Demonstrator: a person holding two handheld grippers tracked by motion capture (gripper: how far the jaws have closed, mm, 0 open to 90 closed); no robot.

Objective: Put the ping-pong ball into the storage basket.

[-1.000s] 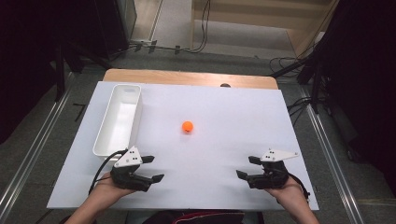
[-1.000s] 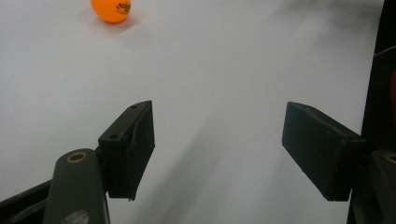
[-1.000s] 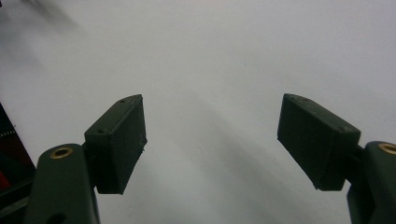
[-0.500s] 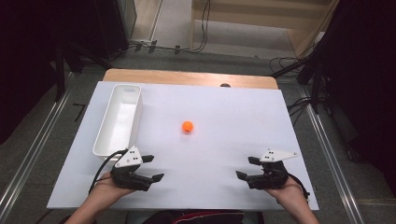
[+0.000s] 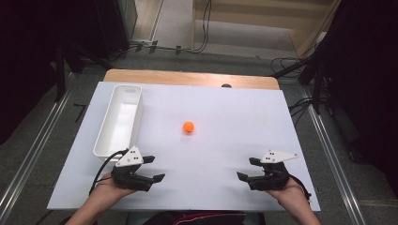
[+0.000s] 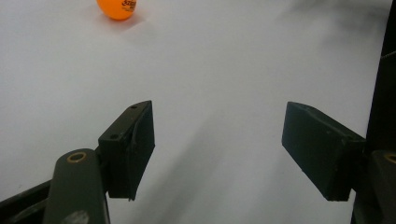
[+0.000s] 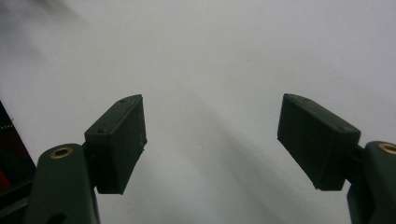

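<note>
High view shows the orange ball (image 5: 188,126) lying mid-surface (image 5: 225,117), just right of the white tray (image 5: 104,140). Well apart from it, the left hand-held gripper (image 5: 156,168) and right hand-held gripper (image 5: 248,168) rest released, grasping nothing.

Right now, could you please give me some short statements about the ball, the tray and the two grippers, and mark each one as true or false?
1. The orange ball lies inside the white tray. False: it rests on the white table sheet, to the right of the tray.
2. The left gripper has open jaws with nothing between them. True.
3. The right gripper holds the ball. False: its jaws are open and empty, and the ball is far from it.
4. The tray holds nothing. True.
5. Both grippers are near the front edge of the table, one in each hand. True.
</note>
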